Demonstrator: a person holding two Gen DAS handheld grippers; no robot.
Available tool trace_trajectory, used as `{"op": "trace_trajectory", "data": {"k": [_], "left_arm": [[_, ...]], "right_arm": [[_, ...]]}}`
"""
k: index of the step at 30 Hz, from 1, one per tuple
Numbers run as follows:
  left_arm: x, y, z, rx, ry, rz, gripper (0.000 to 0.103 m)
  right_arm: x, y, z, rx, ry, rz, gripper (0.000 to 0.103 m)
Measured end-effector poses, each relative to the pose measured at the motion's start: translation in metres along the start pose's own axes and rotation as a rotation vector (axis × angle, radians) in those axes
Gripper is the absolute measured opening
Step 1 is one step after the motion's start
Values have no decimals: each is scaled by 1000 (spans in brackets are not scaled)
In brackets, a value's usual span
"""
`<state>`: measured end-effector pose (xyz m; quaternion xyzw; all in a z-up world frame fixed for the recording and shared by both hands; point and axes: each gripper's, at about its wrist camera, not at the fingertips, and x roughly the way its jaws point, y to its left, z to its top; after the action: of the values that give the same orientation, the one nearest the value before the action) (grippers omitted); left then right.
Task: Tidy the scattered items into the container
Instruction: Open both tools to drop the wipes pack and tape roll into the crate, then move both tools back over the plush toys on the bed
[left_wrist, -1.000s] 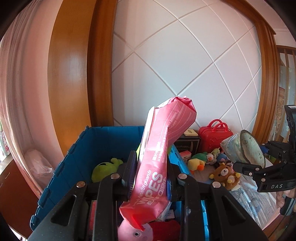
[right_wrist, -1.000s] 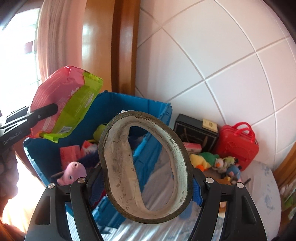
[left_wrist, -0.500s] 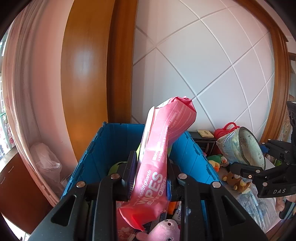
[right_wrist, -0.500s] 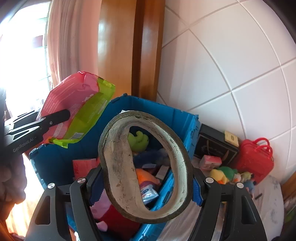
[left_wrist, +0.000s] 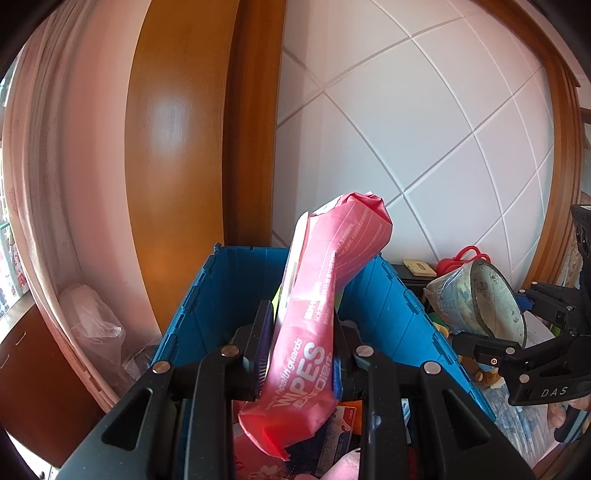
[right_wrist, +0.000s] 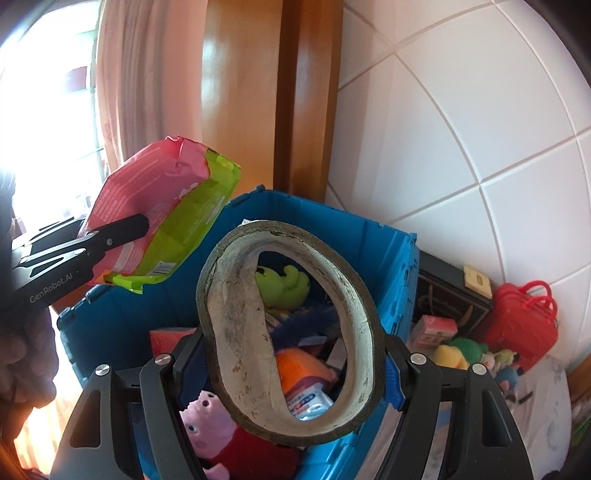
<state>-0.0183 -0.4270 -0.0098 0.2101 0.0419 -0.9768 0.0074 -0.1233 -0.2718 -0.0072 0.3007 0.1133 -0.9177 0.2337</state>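
Observation:
My left gripper (left_wrist: 299, 354) is shut on a pink and green wipes pack (left_wrist: 325, 295) and holds it upright over the blue crate (left_wrist: 207, 295). The pack also shows in the right wrist view (right_wrist: 162, 218) above the crate's left side. My right gripper (right_wrist: 291, 354) is shut on a squashed roll of brown tape (right_wrist: 236, 332), held over the crate's near right wall (right_wrist: 399, 280). The roll also shows in the left wrist view (left_wrist: 476, 295) to the right of the crate. The crate holds a pink pig plush (right_wrist: 210, 424), a green plush (right_wrist: 284, 280) and packets.
To the right of the crate lie a dark box (right_wrist: 447, 295), a red toy case (right_wrist: 524, 325), small plush toys (right_wrist: 461, 354) and a patterned sheet (right_wrist: 539, 406). A white tiled wall and a wooden frame (left_wrist: 251, 122) stand behind. A curtain (left_wrist: 55, 184) hangs on the left.
Both grippers have moved left toward the crate with their items. The crate now fills the view below the tape roll, and the toys on the right have slid toward the edge.

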Motion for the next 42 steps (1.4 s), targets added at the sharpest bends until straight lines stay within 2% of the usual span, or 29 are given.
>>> {"op": "trace_trajectory", "data": {"k": [3,4,5,7,8,17,27,35,42], "left_arm": [[2,12,1,-50,-5,8,28],[3,16,2,-71,-4,5,36],[3,18,2,-79,-3,11,59],[0,21,2,-84,-18,44,92],[-1,22,2,-86,-27,55,94],[1,9,-4,-85,-2,64,94],[-10,-41,-6,-61,-1,50,94],[-9,-118,-10,-3,28,-18,94],[6,-203,-18,64,76,-113,94]], "right_arm": [[8,10,5,-43,10,36,80],[10,13,6,-58,7,29,86],[10,17,6,-69,-5,18,103],[9,20,5,-69,-20,23,102],[9,21,4,-70,-14,27,102],[-1,-2,-16,-22,14,33,102],[-39,-46,-50,34,-6,8,102],[-79,-105,-105,87,-9,-39,103],[-100,-176,-166,171,62,-129,103]]}}
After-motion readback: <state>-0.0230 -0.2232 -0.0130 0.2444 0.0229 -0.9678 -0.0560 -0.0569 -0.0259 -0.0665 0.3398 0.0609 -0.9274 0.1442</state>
